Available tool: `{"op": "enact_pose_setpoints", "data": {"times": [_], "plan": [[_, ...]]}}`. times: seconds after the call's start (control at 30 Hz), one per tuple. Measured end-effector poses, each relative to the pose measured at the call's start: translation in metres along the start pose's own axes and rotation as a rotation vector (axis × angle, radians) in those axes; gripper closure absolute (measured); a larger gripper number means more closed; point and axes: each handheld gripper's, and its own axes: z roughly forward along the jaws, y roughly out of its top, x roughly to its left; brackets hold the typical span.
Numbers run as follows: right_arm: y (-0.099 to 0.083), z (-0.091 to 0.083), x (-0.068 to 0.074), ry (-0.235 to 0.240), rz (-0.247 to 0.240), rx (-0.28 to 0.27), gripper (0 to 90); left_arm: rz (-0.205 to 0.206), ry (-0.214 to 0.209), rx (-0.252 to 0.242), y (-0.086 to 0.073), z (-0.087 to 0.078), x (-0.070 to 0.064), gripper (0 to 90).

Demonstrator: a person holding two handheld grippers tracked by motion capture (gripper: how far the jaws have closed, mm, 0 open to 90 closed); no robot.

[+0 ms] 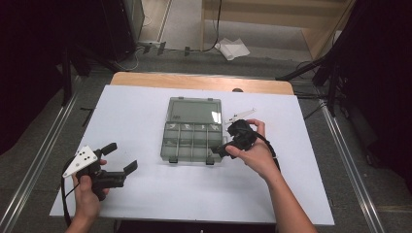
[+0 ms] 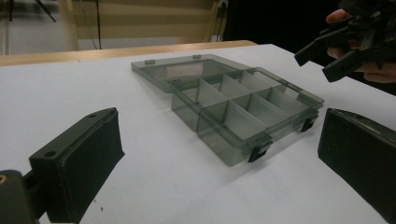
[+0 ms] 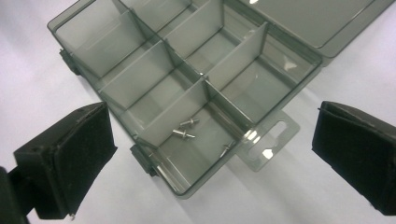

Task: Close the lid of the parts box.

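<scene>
Right gripper point(image 1: 224, 148) tilted over organiser box point(image 1: 193, 130) — jaws apart, left gripper point(image 1: 120, 158) low, aside

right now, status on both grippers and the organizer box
Left gripper open, off left of box. Right gripper open, at the box's right end. Organizer box lid open, small rivets in one corner compartment. Nothing in the way.

A smoky grey see-through organiser box point(image 1: 192, 137) is lying open near the middle of the table point(image 1: 145, 189), its lid point(image 1: 194, 110) lying flat on the table on the box's far side. Thin dividers are splitting the tray into small compartments in two rows. Two black latches point(image 2: 258, 153) are sitting on the box's front wall, and a hang tab point(image 3: 266, 140) is sticking out from one end. In the corner compartment beside that tab, a few small metal rivets point(image 3: 186, 129) are lying loose on the floor
</scene>
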Motion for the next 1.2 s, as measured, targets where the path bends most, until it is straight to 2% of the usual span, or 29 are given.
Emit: {"op": "enact_pose_setpoints", "data": {"times": [0.13, 0.27, 0.43, 0.67, 0.9, 1.07, 1.2], "plan": [[0.0, -0.004, -0.003, -0.001, 0.005, -0.006, 0.0, 0.009, -0.007, 0.006, 0.004, 0.01, -0.002, 0.0], [0.001, -0.005, -0.005, -0.005, 0.01, -0.008, 0.0, 0.031, 0.012, -0.009, 0.009, 0.021, 0.0, 0.0], [0.002, -0.007, -0.008, -0.01, 0.019, -0.015, 0.0, 0.005, 0.017, -0.019, 0.017, 0.037, 0.006, 0.0], [0.001, -0.007, -0.012, -0.016, 0.025, -0.025, 0.0, -0.019, 0.001, 0.019, 0.023, 0.06, 0.011, 0.0], [0.003, -0.005, -0.015, -0.015, 0.041, -0.032, 0.0, -0.007, 0.009, 0.042, 0.033, 0.076, 0.015, 0.0], [0.003, -0.001, -0.019, -0.017, 0.058, -0.04, 0.0, -0.014, 0.004, 0.049, 0.039, 0.088, 0.02, 0.0], [0.004, 0.002, -0.023, -0.008, 0.076, -0.048, 1.0, -0.011, 0.019, 0.059, 0.043, 0.098, 0.024, 0.0]]}}
